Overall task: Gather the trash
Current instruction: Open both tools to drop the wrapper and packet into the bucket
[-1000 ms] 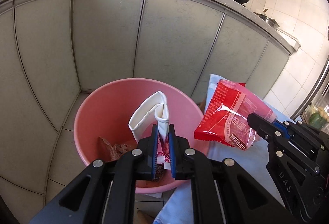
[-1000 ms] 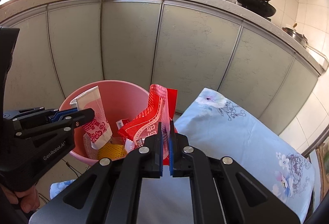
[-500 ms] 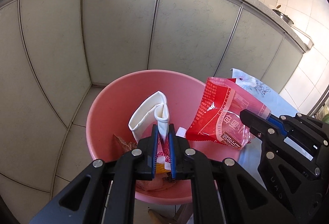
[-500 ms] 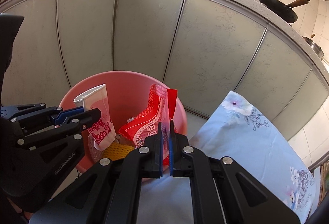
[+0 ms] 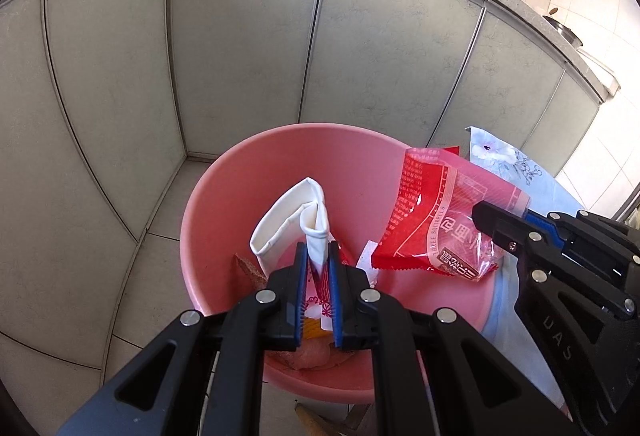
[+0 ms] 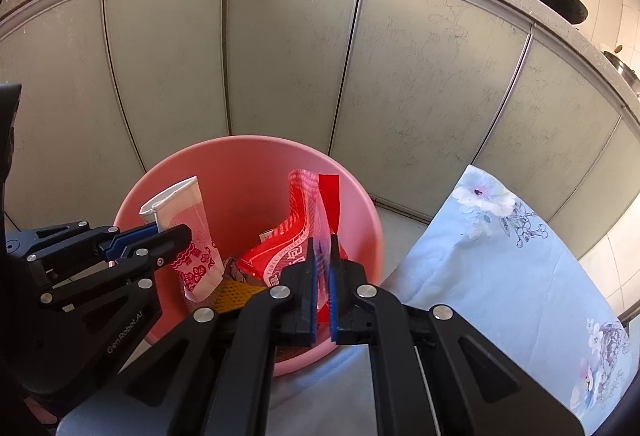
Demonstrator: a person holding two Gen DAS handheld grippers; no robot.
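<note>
Left wrist view shows the left gripper [image 5: 318, 268] with its jaws clamped on a crushed white paper cup [image 5: 294, 222], long axis upright, open mouth up, held over the pink bin [image 5: 240, 172]. Beside it the right gripper [image 6: 322, 268] pinches a red snack wrapper [image 6: 298, 236] by its edge — the wrapper stands on end above the bin's right half, top pointing toward the grey cabinet doors [image 6: 280, 56]. Both grippers angle downward over the bin, which holds a yellow scrap [image 6: 236, 294] and other crumpled litter — a blue floral cloth [image 6: 512, 268] lies just beside it.
</note>
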